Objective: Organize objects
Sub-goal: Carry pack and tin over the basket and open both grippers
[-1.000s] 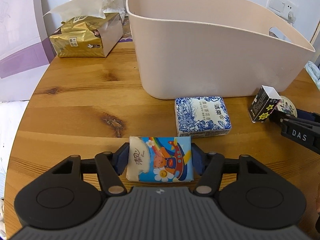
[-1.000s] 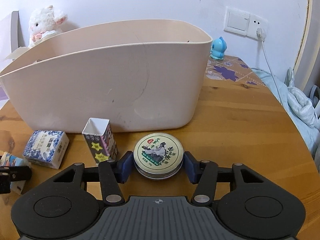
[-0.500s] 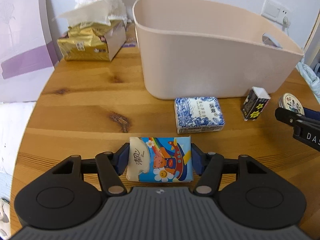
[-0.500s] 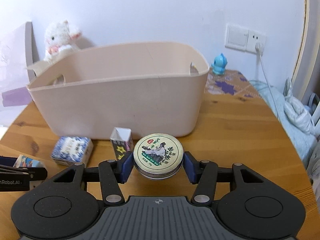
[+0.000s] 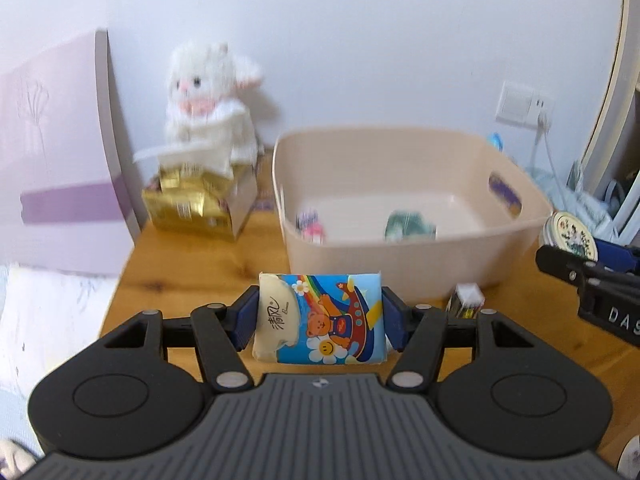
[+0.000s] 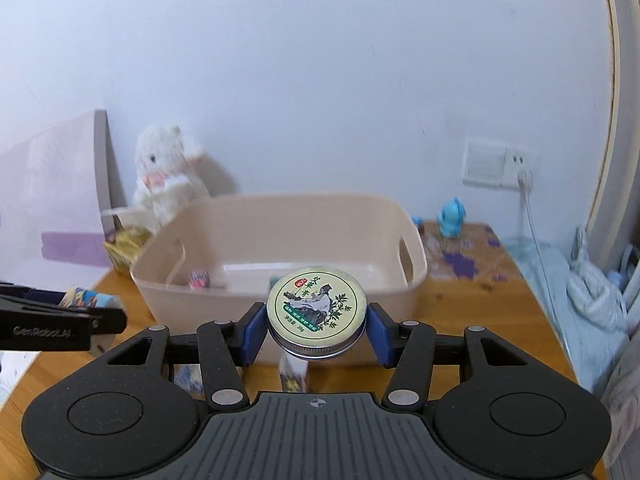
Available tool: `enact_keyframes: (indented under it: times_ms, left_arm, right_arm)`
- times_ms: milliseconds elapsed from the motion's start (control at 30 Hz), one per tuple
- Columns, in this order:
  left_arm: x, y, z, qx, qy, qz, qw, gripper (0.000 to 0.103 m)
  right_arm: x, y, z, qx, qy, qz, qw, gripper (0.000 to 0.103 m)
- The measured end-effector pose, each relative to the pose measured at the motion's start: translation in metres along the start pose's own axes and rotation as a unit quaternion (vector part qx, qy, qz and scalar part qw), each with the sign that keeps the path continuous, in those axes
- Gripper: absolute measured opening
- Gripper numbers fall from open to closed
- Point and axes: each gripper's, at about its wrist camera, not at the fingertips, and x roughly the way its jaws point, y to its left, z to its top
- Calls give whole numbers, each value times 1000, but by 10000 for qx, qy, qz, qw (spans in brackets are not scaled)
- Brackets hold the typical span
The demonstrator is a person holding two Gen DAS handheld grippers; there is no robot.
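My left gripper (image 5: 320, 318) is shut on a cartoon-printed tissue pack (image 5: 320, 318), held in the air in front of the beige plastic basket (image 5: 400, 256). My right gripper (image 6: 316, 330) is shut on a round ointment tin (image 6: 316, 306), raised level with the basket's (image 6: 280, 304) near wall. The tin (image 5: 570, 236) and right gripper also show at the right edge of the left wrist view. The basket holds a small pink item (image 5: 310, 224) and a green item (image 5: 408, 226). A small black box with yellow stars (image 5: 466, 300) stands on the table by the basket's near wall.
A gold tissue box (image 5: 196, 204) with a white plush toy (image 5: 212, 96) behind it stands at the back left of the wooden table (image 5: 192, 264). A blue figurine (image 6: 452, 222) sits at the back right. A wall socket with a cable (image 6: 500, 164) and bedding (image 6: 580, 292) lie right.
Both grippers rose from the table, lifting the tissue pack and the tin well above it. The basket's inside has come into view. The blue-patterned box is now hidden below.
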Motion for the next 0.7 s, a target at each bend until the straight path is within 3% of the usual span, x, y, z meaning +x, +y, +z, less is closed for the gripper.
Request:
enact_keyframes:
  times_ms: [367,700]
  left_arm:
    - [13,-10,63,77,-627,274,9976,64]
    - [82,-31,89,407,-270,276,9984,64]
  right_arm:
    - [19,-4,50,-37,-337,38,9994,51]
    - [81,-19,70,127,-22,-84,9999,51]
